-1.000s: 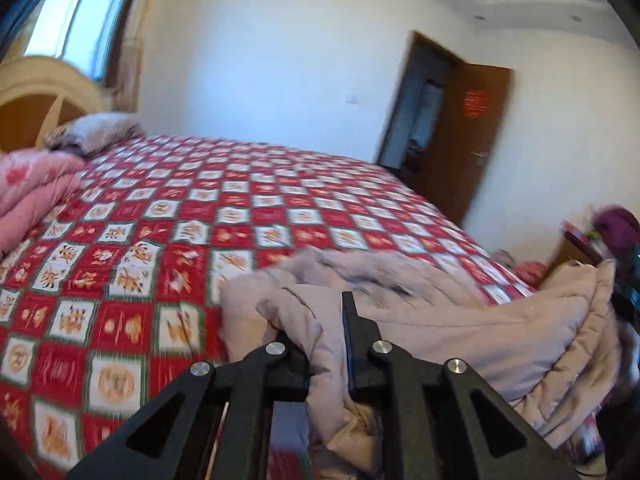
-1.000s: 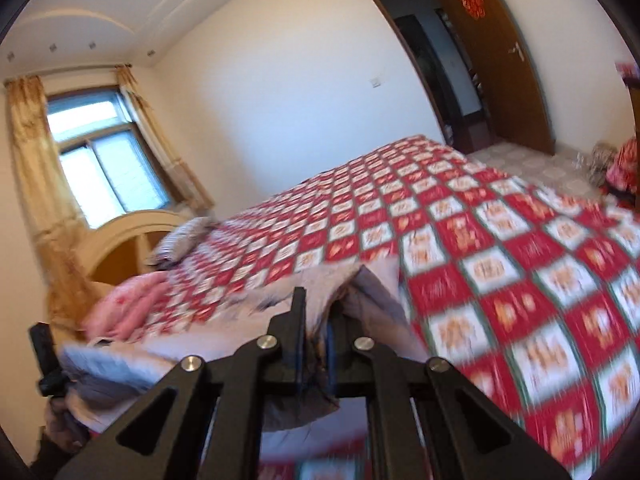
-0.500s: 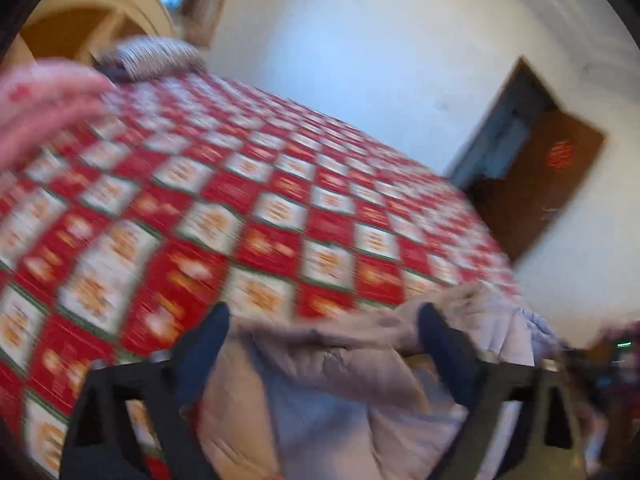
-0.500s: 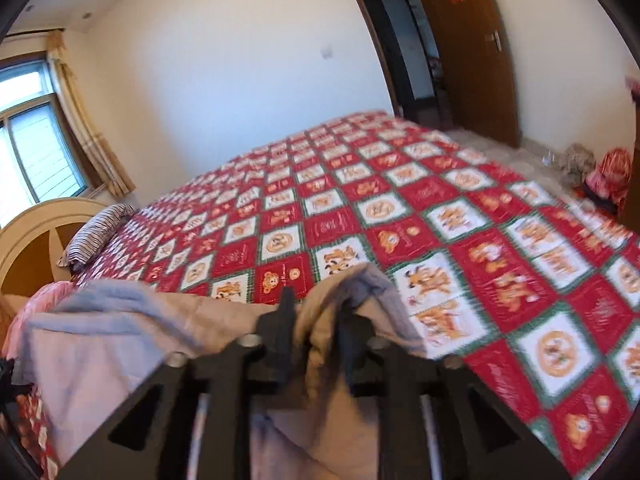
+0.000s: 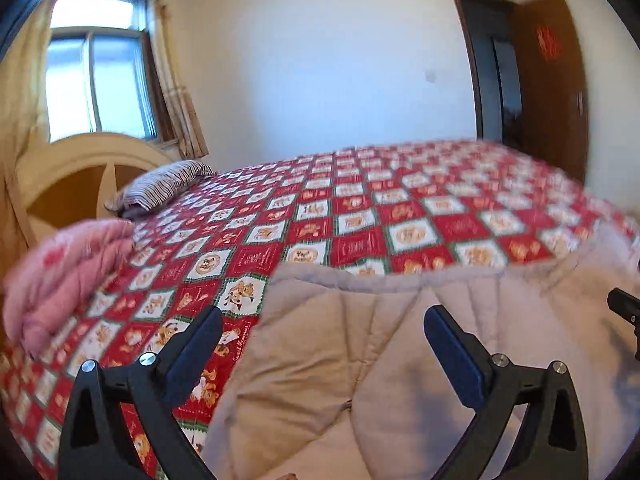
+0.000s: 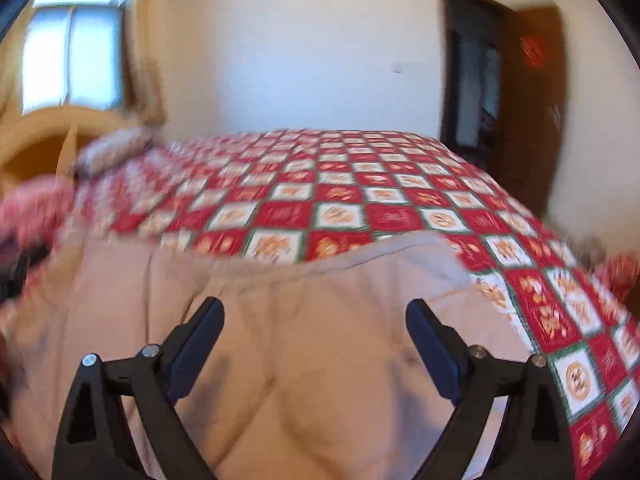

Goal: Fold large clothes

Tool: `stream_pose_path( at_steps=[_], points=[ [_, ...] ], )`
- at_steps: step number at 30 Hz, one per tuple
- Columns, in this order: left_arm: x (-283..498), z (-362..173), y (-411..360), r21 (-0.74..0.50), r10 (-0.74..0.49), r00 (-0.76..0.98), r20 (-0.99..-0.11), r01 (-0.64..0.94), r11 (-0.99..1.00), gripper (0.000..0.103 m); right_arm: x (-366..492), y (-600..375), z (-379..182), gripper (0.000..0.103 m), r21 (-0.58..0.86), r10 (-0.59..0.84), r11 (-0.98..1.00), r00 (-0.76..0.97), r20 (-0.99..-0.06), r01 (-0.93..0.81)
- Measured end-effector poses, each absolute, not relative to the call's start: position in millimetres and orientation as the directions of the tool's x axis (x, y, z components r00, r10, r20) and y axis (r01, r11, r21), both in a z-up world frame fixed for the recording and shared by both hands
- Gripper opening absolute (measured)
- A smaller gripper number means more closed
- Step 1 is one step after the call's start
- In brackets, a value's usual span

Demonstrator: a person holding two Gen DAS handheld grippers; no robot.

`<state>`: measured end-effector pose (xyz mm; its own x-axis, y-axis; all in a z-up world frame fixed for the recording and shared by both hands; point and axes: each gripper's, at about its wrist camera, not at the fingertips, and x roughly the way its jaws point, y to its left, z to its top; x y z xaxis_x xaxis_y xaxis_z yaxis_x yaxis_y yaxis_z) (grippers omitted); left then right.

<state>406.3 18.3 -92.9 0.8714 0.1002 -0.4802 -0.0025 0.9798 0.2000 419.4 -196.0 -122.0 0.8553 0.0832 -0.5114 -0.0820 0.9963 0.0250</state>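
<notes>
A pale beige quilted coat [image 5: 384, 364] lies spread flat on the near side of the bed, its far edge straight across the red checked bedspread [image 5: 360, 216]. My left gripper [image 5: 322, 320] hovers over the coat's left part, jaws wide open with nothing between the pads. In the right wrist view the same coat [image 6: 304, 344] fills the foreground. My right gripper [image 6: 314, 314] is above its right part, its jaws still opening and not pressing on the cloth. The tip of the right gripper [image 5: 624, 308] shows at the left wrist view's right edge.
A folded pink quilt [image 5: 68, 276] lies at the left of the bed, a striped pillow [image 5: 164, 188] by the rounded headboard [image 5: 76, 176]. A window with curtains [image 5: 96, 76] is at the back left and a brown door [image 5: 552, 92] stands ajar at the back right.
Both grippers held bunched folds of the coat a second ago and have let go. They swung and dropped lower. The coat now lies flat on the bedspread instead of hanging crumpled.
</notes>
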Motion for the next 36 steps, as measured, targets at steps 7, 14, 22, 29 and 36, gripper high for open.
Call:
stream_pose_path(
  at_steps=[7,14,22,29,36],
  points=[
    [459,-151,61,0.033,0.124,0.742,-0.659,-0.136,0.99,0.101,468,-202,-156,0.094,0.04,0.039,0.999,0.814,-0.579,-0.019],
    [463,-173,70,-0.055,0.082,0.724,-0.684,-0.163,0.985,0.101,483,-199,-169,0.094,0.061,0.066,0.997,0.788,-0.612,-0.036],
    [467,-180,71,-0.075,0.063,0.697,-0.715,-0.165,0.983,0.102,497,-200,-181,0.098,0.096,0.096,0.994,0.753,-0.651,-0.044],
    [473,-186,73,-0.096,0.038,0.671,-0.74,-0.161,0.982,0.102,504,-197,-187,0.101,0.09,0.094,0.995,0.724,-0.683,-0.044],
    [473,-187,72,-0.094,0.044,0.67,-0.741,-0.168,0.981,0.102,508,-195,-191,0.102,0.069,0.075,0.997,0.706,-0.704,-0.038]
  ],
)
